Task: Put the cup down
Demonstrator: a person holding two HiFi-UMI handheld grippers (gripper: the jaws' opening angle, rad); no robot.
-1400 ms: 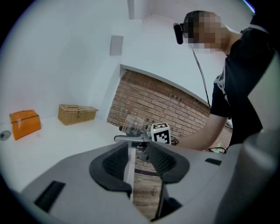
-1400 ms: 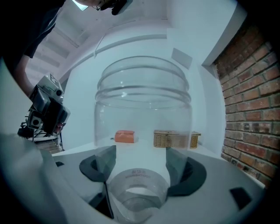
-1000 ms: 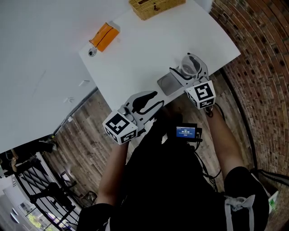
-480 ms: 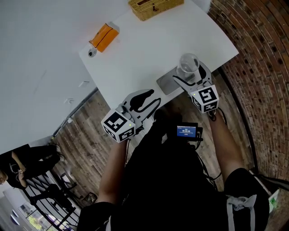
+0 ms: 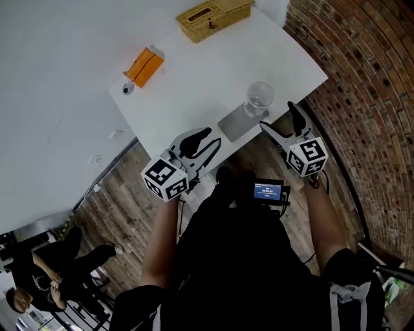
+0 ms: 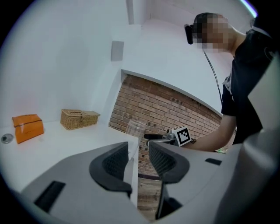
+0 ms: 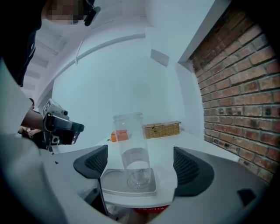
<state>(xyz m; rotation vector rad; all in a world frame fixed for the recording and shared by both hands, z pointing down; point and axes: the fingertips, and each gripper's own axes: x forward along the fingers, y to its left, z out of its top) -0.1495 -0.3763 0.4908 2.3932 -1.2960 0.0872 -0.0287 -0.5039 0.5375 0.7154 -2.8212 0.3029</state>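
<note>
Spreading wide, the right gripper [image 7: 141, 168] has its two dark pads far apart and touches nothing; the clear cup [image 7: 131, 148] shows between them in the right gripper view, free of both pads; from the head view the cup sits just ahead of the jaw tips, not inside them; it stands upright on a flat grey tray [image 7: 110, 187], empty as far as I can see; that tray lies at the near edge of the white table [image 5: 194, 84], close to the corner by the brick wall [image 5: 362, 97].

Over to the left gripper [image 6: 139, 161]; its jaws stand only a little apart, a narrow gap between the ribbed pads, and nothing is in that gap; only the table edge and the brickwork show through it; it hovers at the table's near edge, well apart from the cup and to its left.

Now the surface; a woven basket [image 5: 207, 13] sits at the far edge; an orange box [image 5: 143, 66] lies near the far left corner, with a small round object [image 5: 127, 89] just beside it; both are well apart from the tray.

Around the table, a wooden plank floor [image 5: 123, 194] runs below, a pale wall rises behind, and another person [image 5: 39, 284] sits low at the left edge of the head view.
</note>
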